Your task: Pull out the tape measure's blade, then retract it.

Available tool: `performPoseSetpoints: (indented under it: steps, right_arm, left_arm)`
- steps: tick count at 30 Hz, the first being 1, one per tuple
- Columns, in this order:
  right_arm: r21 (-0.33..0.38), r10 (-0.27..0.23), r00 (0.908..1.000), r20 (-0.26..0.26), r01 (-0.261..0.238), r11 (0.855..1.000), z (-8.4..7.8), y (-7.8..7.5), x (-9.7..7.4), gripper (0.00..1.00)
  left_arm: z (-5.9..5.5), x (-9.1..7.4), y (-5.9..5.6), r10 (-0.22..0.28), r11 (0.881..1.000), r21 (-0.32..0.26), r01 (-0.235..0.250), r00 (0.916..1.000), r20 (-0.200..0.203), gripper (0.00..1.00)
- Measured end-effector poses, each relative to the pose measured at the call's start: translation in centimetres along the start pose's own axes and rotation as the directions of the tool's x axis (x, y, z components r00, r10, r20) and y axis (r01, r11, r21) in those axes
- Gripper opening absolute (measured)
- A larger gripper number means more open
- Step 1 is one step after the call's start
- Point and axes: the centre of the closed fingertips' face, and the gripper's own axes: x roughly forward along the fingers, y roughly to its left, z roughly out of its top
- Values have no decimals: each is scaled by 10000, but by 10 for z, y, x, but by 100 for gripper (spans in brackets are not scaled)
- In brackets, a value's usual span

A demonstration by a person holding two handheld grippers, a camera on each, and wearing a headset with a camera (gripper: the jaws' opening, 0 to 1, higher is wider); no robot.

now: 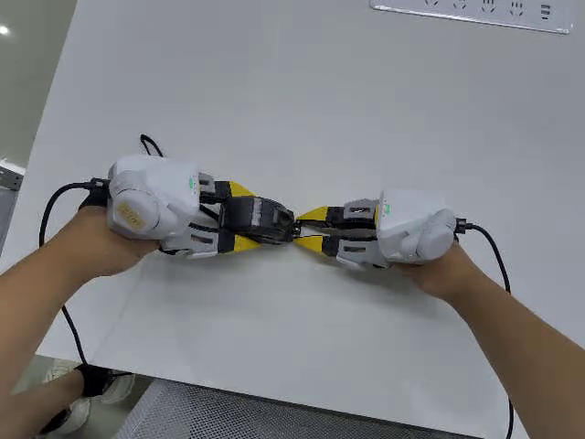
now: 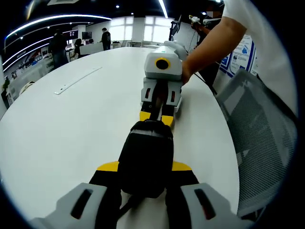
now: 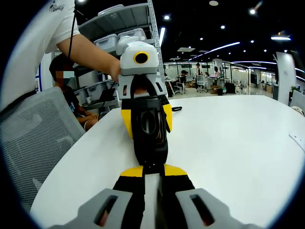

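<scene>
A white table (image 1: 347,101) stands in an open office with ceiling strip lights (image 3: 224,47), shelving (image 3: 119,21) and a mesh chair (image 2: 259,129).

Left tongs (image 1: 245,217) around tape measure (image 1: 259,219), right tongs (image 1: 306,230) opposite.

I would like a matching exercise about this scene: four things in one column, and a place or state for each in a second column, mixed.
Things:
1. tape measure
2. left gripper
3. right gripper
4. socket strip

Places or states:
A. white, flat on the far side of the table
B. black, between the two grippers
C. jaws shut on the black body
D. yellow tips at the black body's front end

Pairs: 1-B, 2-C, 3-D, 4-A
</scene>
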Motion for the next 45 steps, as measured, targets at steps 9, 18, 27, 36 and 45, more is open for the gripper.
performPoseSetpoints:
  steps: [9,18,27,36,45]
  right_arm:
    - [14,-10,10000,-6,10,10000,-1,1,-1,10]
    - [-62,-80,10000,-14,80,9999,-3,0,-4,10]
    - [-8,-82,10000,-24,82,10000,-4,0,-8,10]
    - [85,-191,9998,-18,191,9998,-8,0,-15,10]
    - [171,-324,9995,17,324,9993,-12,0,-23,10]
  left_arm:
    - [0,0,0,-12,10000,16,12,10000,26,31]
    - [0,0,-1,-66,10000,30,66,10000,26,31]
    - [0,0,0,-86,10000,-5,86,10000,48,31]
    - [0,0,-1,-68,10000,1,68,10000,31,31]
    - [0,1,-1,-92,10000,-23,92,10000,31,31]
